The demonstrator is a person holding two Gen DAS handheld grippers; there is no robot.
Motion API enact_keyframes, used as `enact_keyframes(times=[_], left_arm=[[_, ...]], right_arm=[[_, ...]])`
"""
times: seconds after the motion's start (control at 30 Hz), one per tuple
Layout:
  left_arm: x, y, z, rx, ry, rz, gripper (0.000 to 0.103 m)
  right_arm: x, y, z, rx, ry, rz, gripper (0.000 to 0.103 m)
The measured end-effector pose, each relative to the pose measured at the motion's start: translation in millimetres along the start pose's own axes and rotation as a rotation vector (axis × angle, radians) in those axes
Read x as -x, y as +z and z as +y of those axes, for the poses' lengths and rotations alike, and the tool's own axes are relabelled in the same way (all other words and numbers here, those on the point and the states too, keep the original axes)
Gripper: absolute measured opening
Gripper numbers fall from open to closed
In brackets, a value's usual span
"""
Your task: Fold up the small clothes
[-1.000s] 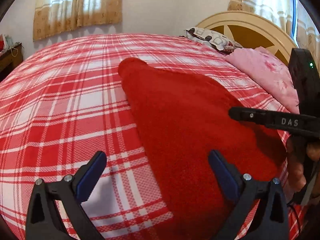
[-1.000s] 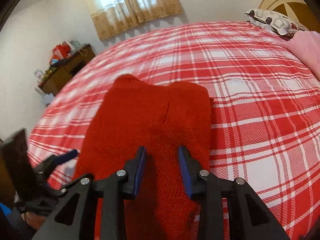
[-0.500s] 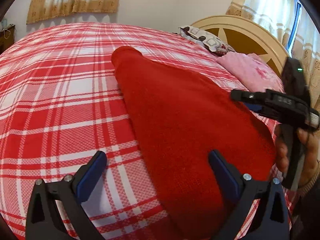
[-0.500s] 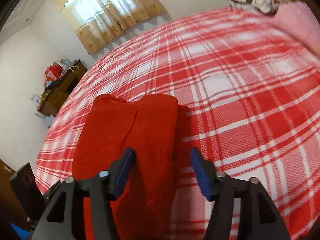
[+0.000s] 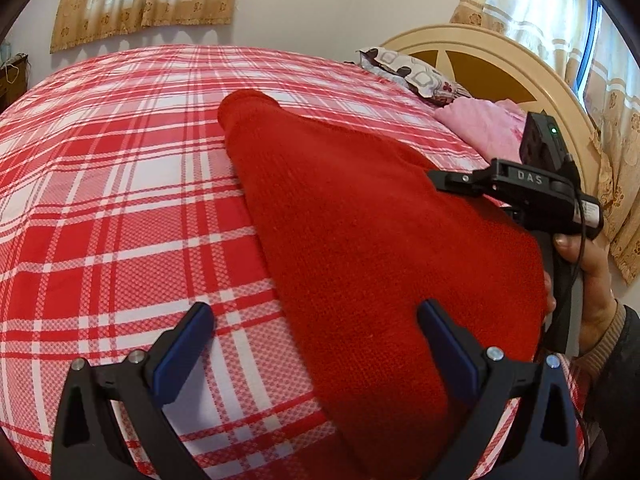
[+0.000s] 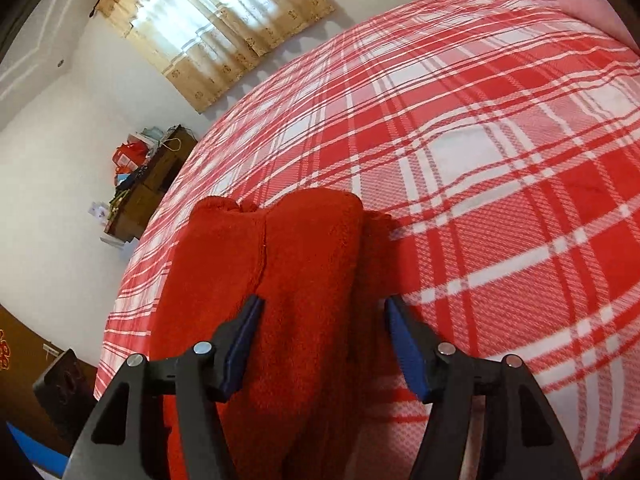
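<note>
Your right gripper [image 6: 324, 344] straddles the near edge of the red knit garment [image 6: 280, 280], jaws closing but pads not yet pressing. Your left gripper [image 5: 316, 344] hangs spread wide w/ nothing gripped (prob. waiting). Garment lies flat on the plaid bedspread [image 5: 120, 200], so its right edge is free to grab.

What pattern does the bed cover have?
Red and white plaid bed cover, clearest in the left wrist view.

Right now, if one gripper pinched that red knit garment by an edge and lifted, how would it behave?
The red knit garment would likely droop: it lies limp on the plaid bedspread. Its fuzzy knit probably grips pads rather than slipping. Folded layers may fall open.
</note>
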State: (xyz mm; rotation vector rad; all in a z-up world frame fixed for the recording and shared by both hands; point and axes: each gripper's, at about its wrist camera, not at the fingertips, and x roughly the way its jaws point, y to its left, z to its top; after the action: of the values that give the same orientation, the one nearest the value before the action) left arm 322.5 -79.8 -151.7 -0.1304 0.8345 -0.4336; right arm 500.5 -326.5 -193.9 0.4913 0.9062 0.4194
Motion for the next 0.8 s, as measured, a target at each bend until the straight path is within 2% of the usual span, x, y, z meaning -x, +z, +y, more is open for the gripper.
enact_keyframes(times=[0.17,0.33,0.57,0.73,0.77,0.8], left_arm=[[-2,1,-1,-0.002,0.001,0.003,0.103],[-3,0,-1,-0.006,0.003,0.005,0.103],[-5,1,-2,-0.007,-0.004,0.015,0.103],[-7,2,-4,-0.009,-0.015,0.022,0.103],[-7,2,-4,-0.01,-0.024,0.025,0.101],[-7,2,-5,-0.012,-0.046,0.025,0.095]], right_arm=[[-4,2,-8,-0.038,0.062,-0.002,0.056],[-5,2,-11,-0.055,0.083,0.001,0.055],[-6,1,-18,-0.086,0.115,0.015,0.045],[-5,-3,-14,-0.061,0.12,0.009,0.04],[-4,-4,-15,-0.057,0.127,0.006,0.039],[-3,-5,-15,-0.054,0.133,0.005,0.038]])
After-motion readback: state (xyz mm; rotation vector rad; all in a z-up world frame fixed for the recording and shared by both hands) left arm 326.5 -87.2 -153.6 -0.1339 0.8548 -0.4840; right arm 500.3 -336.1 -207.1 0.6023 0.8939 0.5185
